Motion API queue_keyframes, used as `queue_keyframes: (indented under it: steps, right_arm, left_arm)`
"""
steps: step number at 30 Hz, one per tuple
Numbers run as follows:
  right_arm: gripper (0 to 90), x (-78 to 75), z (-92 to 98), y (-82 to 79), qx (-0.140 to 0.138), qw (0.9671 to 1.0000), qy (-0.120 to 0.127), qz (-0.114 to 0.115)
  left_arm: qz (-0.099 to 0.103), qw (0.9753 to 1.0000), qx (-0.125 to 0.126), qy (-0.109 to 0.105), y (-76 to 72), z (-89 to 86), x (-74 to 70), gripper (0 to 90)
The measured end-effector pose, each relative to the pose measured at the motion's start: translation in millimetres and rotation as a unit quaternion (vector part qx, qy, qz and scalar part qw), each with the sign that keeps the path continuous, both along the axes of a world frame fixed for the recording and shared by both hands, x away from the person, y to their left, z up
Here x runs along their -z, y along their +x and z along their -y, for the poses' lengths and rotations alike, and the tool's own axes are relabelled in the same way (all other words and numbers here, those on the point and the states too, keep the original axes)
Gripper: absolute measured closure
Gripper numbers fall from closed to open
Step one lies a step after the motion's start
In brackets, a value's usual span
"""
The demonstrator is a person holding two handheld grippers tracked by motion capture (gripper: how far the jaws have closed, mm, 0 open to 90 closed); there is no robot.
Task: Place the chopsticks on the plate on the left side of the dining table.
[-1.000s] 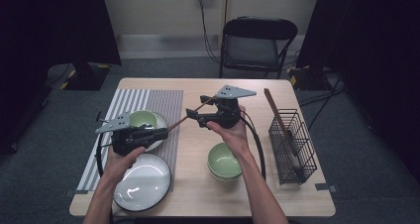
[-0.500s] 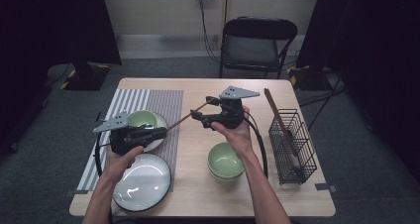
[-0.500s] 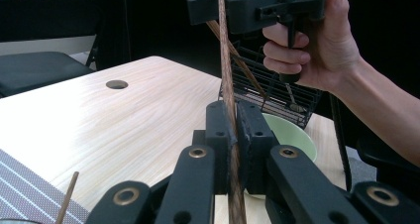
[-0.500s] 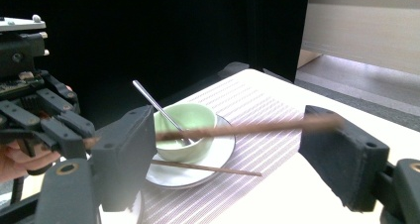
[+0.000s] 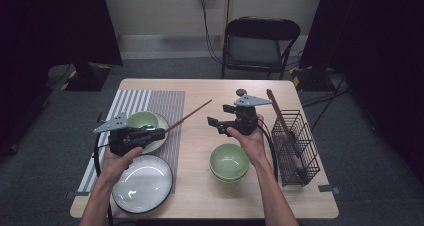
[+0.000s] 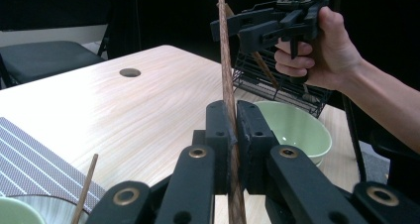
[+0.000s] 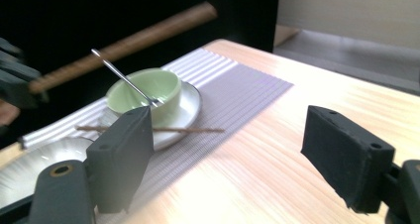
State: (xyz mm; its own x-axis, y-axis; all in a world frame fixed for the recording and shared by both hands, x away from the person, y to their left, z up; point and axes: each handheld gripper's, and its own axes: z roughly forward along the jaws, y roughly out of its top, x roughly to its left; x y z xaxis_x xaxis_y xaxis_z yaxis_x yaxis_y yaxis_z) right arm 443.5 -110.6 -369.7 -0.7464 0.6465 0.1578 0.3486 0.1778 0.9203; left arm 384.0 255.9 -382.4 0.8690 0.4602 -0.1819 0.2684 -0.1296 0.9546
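My left gripper (image 5: 161, 132) (image 6: 233, 120) is shut on a brown chopstick (image 5: 189, 116) (image 6: 225, 60), which slants up and to the right over the table. My right gripper (image 5: 212, 123) (image 7: 233, 144) is open with nothing in it, a short way right of the chopstick's free tip. A small green bowl (image 5: 143, 120) (image 7: 143, 92) with a metal spoon (image 7: 124, 78) in it sits on a white plate (image 5: 159, 138). A second chopstick (image 7: 148, 129) (image 6: 84, 189) lies across that plate. In the right gripper view the held chopstick (image 7: 124, 40) crosses the top left, blurred.
A larger green bowl (image 5: 229, 161) (image 6: 292, 127) stands below my right hand. A black wire basket (image 5: 295, 146) at the right edge holds a wooden stick (image 5: 280, 117). A big white plate (image 5: 142, 183) lies front left, partly on the striped placemat (image 5: 160, 102).
My right gripper, which was at the chopstick's far end, has opened and drawn away to the right. The left gripper keeps the chopstick and has barely moved.
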Motion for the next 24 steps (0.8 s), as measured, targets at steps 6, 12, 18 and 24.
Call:
queue_keyframes:
  steps: [6,12,18,24]
  right_arm:
    - [19.4,16.5,9.9,9.5,0.011,0.9994,-0.015,-0.029]
    - [19.4,33.7,19.2,18.2,0.031,0.9975,-0.034,-0.054]
    - [19.4,46.1,22.7,25.0,0.045,0.9958,-0.047,-0.065]
    - [20.6,64.4,28.1,28.8,0.067,0.9931,-0.058,-0.077]
  left_arm:
    - [-0.006,0.9999,0.002,0.014,-4.3,-4.8,2.3,85.0]
    - [-0.024,0.9993,-0.014,0.026,-3.3,-17.8,17.7,85.0]
    - [-0.041,0.9983,-0.023,0.034,-3.1,-27.3,30.9,84.9]
    - [-0.056,0.9961,-0.039,0.056,-2.2,-37.7,43.6,85.0]
